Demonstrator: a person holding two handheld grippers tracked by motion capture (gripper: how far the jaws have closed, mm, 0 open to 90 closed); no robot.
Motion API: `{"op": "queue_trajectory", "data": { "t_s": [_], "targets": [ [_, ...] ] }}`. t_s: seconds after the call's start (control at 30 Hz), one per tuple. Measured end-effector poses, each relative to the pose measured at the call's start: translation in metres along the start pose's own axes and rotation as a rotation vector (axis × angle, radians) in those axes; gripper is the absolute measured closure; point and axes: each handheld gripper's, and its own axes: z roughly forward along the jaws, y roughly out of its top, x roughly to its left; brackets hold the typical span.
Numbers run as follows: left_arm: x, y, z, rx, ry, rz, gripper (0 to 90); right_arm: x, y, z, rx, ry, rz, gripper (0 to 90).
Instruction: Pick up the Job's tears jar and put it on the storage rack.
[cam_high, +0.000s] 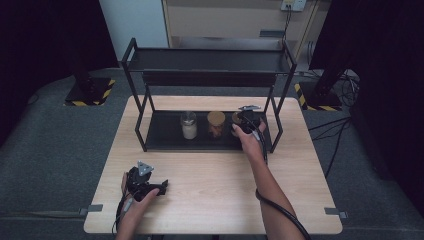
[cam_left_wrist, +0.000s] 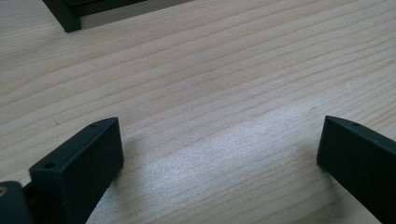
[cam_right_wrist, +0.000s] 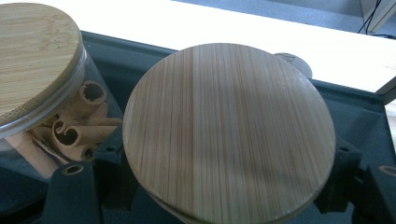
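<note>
From the high view, my right hand-held gripper (cam_high: 245, 123) is reached out to the far right part of the tabletop (cam_high: 220, 185), inside the lower shelf of the black rack (cam_high: 207, 80). It is closed around a jar with a wooden lid (cam_high: 235, 119), the rightmost of three standing in a row on that shelf. Just left of it stands the jar of cinnamon sticks (cam_high: 216, 124), and left of that a jar of white stuff (cam_high: 188, 125). My left hand-held gripper (cam_high: 155, 188) rests near the left front corner of the tabletop, well apart from the rack, with nothing in it.

In the left gripper view, my two black jaws stand wide apart, low over bare wood of the tabletop (cam_left_wrist: 210, 84). A black foot of the rack (cam_left_wrist: 63, 14) shows at the far left corner.

In the right gripper view, the jar's round wooden lid (cam_right_wrist: 229, 130) sits between my jaws, which press on the jar from both sides below the lid. The jar of cinnamon sticks (cam_right_wrist: 70, 126) stands just beside it on the left, its own wooden lid on. Both stand on the dark shelf floor (cam_right_wrist: 355, 107).
</note>
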Motion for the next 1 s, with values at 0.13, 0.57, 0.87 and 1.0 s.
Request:
{"op": "queue_trajectory", "data": {
  "t_s": [0.13, 0.57, 0.87, 1.0],
  "targets": [
    [0.0000, 0.0000, 0.0000, 0.000, 0.000, 0.000, 0.0, 0.0000, -0.0009, 0.0000, -0.005, 0.000, 0.007, 25.2],
    [0.0000, 0.0000, 0.0000, 0.000, 0.000, 0.000, 0.0, 0.0000, -0.0003, -0.0019, -0.008, 0.004, 0.003, 23.1],
    [0.0000, 0.0000, 0.0000, 0.000, 0.000, 0.000, 0.0, 0.0026, -0.0039, -0.0049, -0.005, -0.012, -0.013, 10.5],
    [-0.0001, 0.0000, 0.0000, 0.000, 0.000, 0.000, 0.0, 0.0035, -0.0074, -0.0099, -0.003, -0.013, -0.020, 8.5]
  ]
}}
